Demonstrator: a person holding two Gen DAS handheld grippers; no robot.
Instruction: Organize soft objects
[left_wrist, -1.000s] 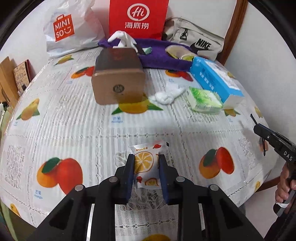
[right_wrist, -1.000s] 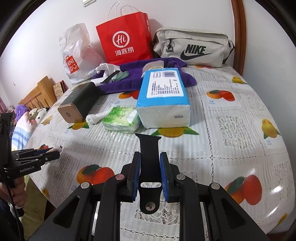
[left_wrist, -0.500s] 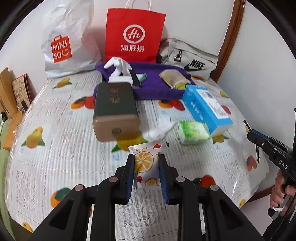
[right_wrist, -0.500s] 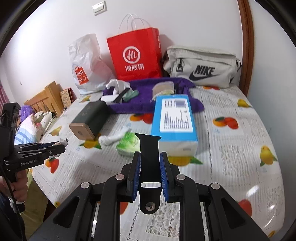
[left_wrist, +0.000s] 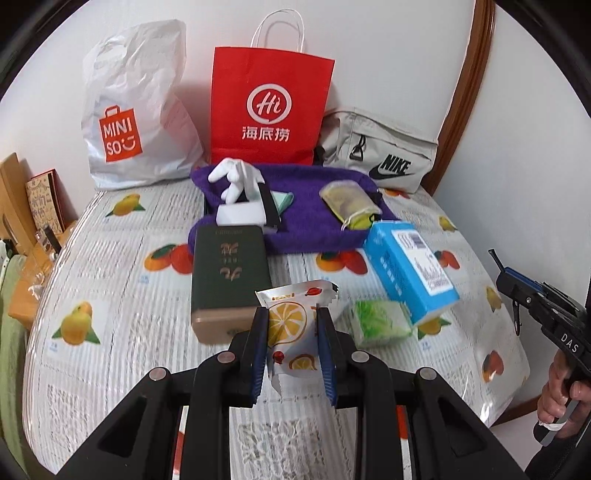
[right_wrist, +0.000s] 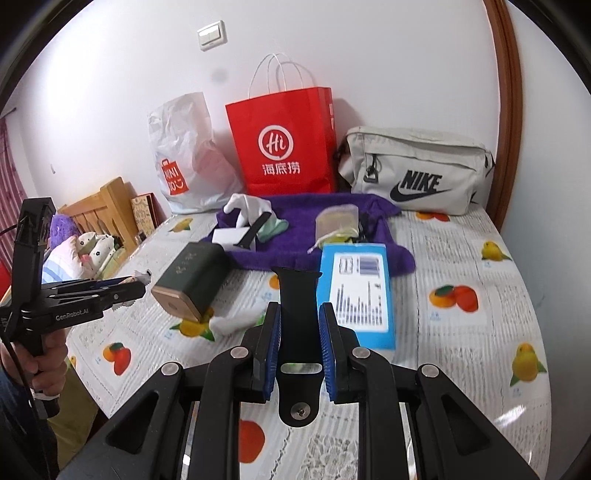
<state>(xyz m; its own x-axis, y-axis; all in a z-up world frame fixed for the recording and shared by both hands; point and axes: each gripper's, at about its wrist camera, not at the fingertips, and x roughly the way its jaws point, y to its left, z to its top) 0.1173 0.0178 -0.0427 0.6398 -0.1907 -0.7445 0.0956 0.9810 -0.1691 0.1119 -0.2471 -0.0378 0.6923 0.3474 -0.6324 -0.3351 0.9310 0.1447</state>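
Observation:
My left gripper (left_wrist: 291, 319) is shut on a small white snack packet printed with an orange slice (left_wrist: 291, 325), held up above the table. My right gripper (right_wrist: 300, 314) is shut on a black watch strap (right_wrist: 298, 306), also lifted clear of the table. At the back lies a purple towel (left_wrist: 306, 229) carrying a white glove (left_wrist: 236, 177), a white box, another black strap and a yellowish mesh pouch (left_wrist: 347, 199). A crumpled white cloth (right_wrist: 236, 321) and a green tissue pack (left_wrist: 380, 323) rest on the fruit-print tablecloth (left_wrist: 110, 295).
A dark green box (left_wrist: 229, 280) and a blue tissue box (left_wrist: 410, 269) lie mid-table. A white Miniso bag (left_wrist: 136, 110), a red paper bag (left_wrist: 269, 110) and a grey Nike bag (left_wrist: 376, 158) stand against the wall. A wooden headboard and soft toys (right_wrist: 92, 243) are left of the table.
Both grippers have risen and tilted up with their loads, so the table looks farther away and more of the back wall and bags shows. Their grips are unchanged.

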